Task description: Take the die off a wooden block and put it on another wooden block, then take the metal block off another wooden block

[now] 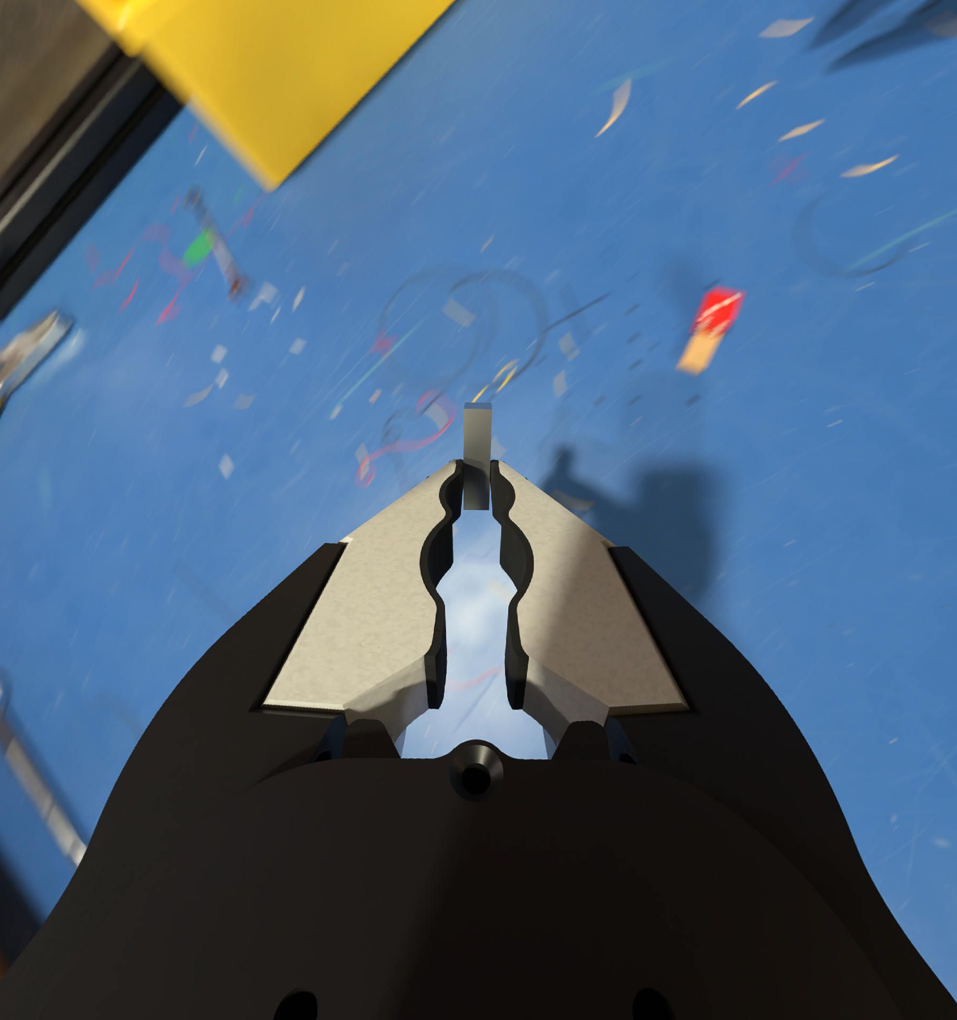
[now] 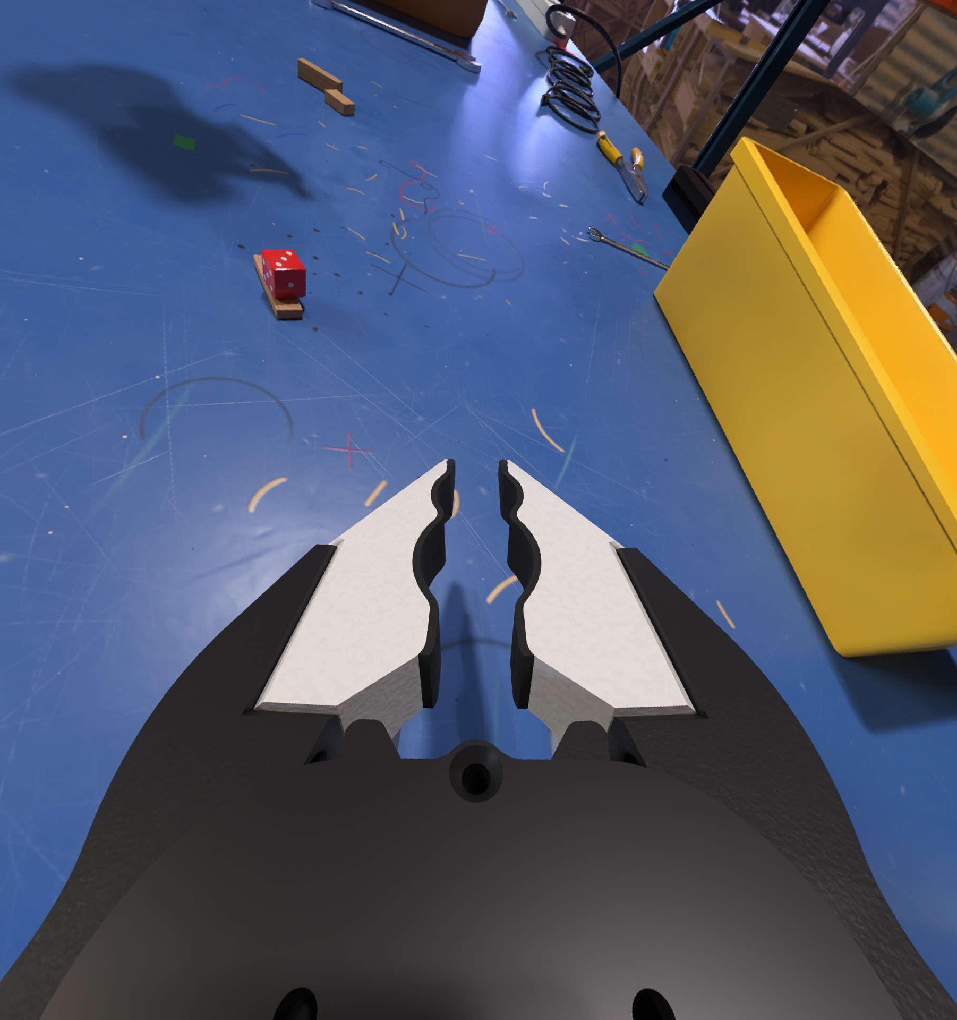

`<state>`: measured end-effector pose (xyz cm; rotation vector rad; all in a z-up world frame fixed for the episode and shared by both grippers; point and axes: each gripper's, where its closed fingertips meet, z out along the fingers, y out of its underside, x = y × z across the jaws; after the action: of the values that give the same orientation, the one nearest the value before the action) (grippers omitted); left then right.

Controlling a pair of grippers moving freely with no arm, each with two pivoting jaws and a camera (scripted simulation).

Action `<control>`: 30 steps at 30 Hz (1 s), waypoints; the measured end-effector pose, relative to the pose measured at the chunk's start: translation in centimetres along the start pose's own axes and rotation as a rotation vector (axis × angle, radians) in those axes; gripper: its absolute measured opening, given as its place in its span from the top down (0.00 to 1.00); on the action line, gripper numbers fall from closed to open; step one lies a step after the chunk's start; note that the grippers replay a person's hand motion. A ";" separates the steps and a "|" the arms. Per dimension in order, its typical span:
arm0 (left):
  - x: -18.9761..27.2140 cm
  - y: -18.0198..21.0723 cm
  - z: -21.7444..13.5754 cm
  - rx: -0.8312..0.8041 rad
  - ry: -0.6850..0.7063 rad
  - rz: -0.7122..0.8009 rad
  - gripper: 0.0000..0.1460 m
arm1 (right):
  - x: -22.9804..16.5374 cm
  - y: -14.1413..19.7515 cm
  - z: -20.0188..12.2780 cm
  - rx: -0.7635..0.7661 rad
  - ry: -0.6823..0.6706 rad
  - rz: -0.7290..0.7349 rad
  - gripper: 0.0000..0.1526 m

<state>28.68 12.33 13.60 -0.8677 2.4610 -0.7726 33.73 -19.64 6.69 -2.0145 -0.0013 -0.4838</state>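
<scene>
My left gripper (image 1: 476,469) is shut on a small grey metal block (image 1: 476,436), which sticks out past the fingertips above the blue table; this view is blurred. The red die (image 2: 283,270) sits on a flat wooden block (image 2: 284,306), left of and beyond my right gripper (image 2: 477,469), which is open with a narrow gap and empty, low over the table. The die on its block also shows in the left wrist view (image 1: 716,312), to the right. Two more bare wooden blocks (image 2: 319,74) (image 2: 339,102) lie far back.
A yellow bin (image 2: 796,386) stands along the table's right edge; it also shows in the left wrist view (image 1: 277,72), top left. Yellow-handled pliers (image 2: 622,160), a black coil spring (image 2: 570,88) and a thin spanner (image 2: 625,245) lie at the back right. A wrench (image 1: 24,773) lies at the left.
</scene>
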 end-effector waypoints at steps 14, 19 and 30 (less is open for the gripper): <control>18.3 -11.0 15.2 0.161 0.469 0.327 0.94 | -2.4 -1.1 -0.8 -0.029 -0.131 0.040 0.91; 19.8 -10.7 17.0 0.150 0.504 0.365 0.94 | -4.1 -0.8 -0.2 -0.074 -0.191 0.013 0.90; 20.1 -12.6 16.7 0.350 0.501 0.325 0.94 | -5.0 -1.6 1.0 -0.056 -0.199 0.034 0.92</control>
<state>28.73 -15.33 4.78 -0.1462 2.6526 -1.3673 29.16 -17.01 5.98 -2.1069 -0.0760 -0.2628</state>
